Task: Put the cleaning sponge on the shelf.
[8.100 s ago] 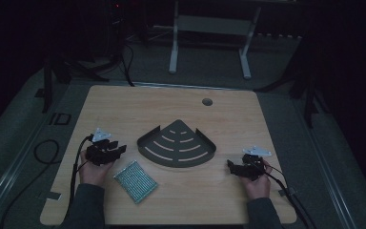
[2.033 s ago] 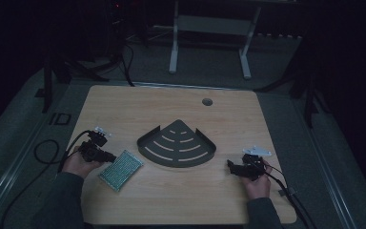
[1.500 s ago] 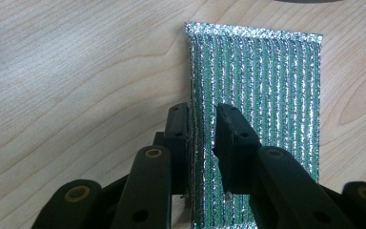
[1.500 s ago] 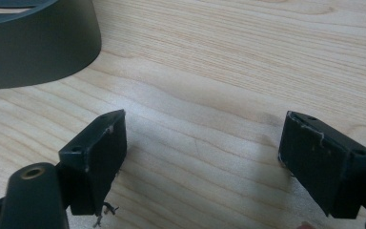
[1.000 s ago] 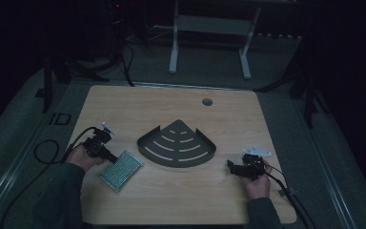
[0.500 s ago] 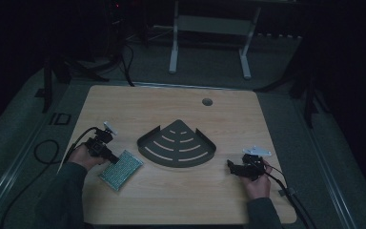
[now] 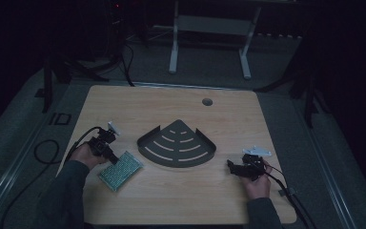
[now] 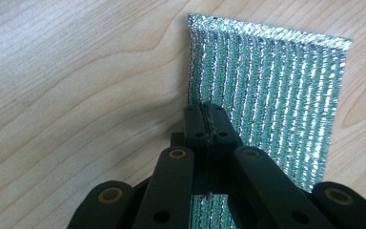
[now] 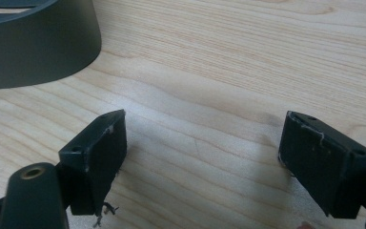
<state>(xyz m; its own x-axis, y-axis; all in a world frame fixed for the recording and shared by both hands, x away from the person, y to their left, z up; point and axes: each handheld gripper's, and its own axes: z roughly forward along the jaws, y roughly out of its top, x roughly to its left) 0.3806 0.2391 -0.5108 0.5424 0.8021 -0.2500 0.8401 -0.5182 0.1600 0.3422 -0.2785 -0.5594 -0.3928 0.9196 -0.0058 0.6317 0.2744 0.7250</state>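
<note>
The green sponge pad (image 7: 121, 170) lies flat on the worktop (image 7: 171, 114) near its left edge, toward the person's side, with the dark fan-shaped tray (image 7: 177, 149) just to its right and apart from it. In the high view the pad's long axis runs on a diagonal, from its near-left corner up toward the tray. In the left gripper view the glittery green and silver ribbing (image 8: 267, 95) stretches away from the jaws, so the pad's length carries on roughly along the line in which the gripper points.

The left gripper (image 8: 208, 125) has just been closing, and its 2 jaws now stand pressed together with the pad's near edge pinched between them; the grip sits at the edge, off toward 1 corner rather than at the middle. In the high view the left gripper (image 7: 108, 151) sits at the pad's upper-left edge, with the left hand (image 7: 83, 155) behind it.

The tray lies to the right of the held pad, so, as I judge it, a move toward it would mean lifting by this edge and carrying rightward; the free end will likely droop.

The right gripper (image 9: 205, 157) rests over bare wood near the right edge, jaws wide apart with nothing between them, the tray's rim (image 9: 38, 52) ahead of it. In the high view the right gripper (image 7: 236, 168) is well apart from the pad, so the left hand is the nearer.
</note>
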